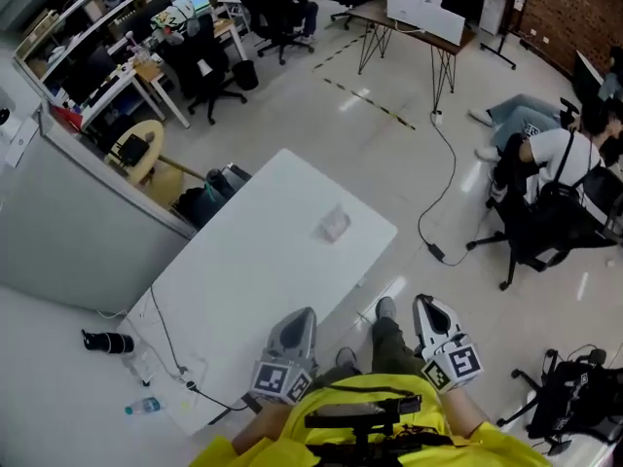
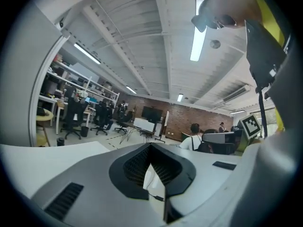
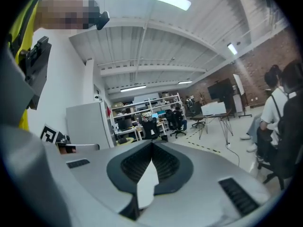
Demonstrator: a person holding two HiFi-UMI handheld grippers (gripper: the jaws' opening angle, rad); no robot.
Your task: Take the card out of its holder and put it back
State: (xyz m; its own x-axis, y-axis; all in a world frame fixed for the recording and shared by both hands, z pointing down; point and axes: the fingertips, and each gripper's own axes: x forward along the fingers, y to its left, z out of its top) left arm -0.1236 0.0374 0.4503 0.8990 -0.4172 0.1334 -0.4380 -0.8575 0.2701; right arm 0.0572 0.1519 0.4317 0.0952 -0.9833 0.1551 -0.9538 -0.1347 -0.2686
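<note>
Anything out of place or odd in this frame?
Nothing much: the card holder sits on the white table. Only a bottle lies on its side on the floor beside the table.

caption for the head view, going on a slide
Left gripper and right gripper, both shut, held low by the person's body; a clear card holder lies on the white table.

No txt, brand or no. readable anywhere. The 2 cubes, left cube (image 1: 282, 378) on my left gripper (image 1: 298, 321) & right cube (image 1: 457, 365) on my right gripper (image 1: 429, 306), show only b/w square patterns. Card holder (image 1: 334, 224) on table (image 1: 253, 280): prob. blank, too small to tell.
</note>
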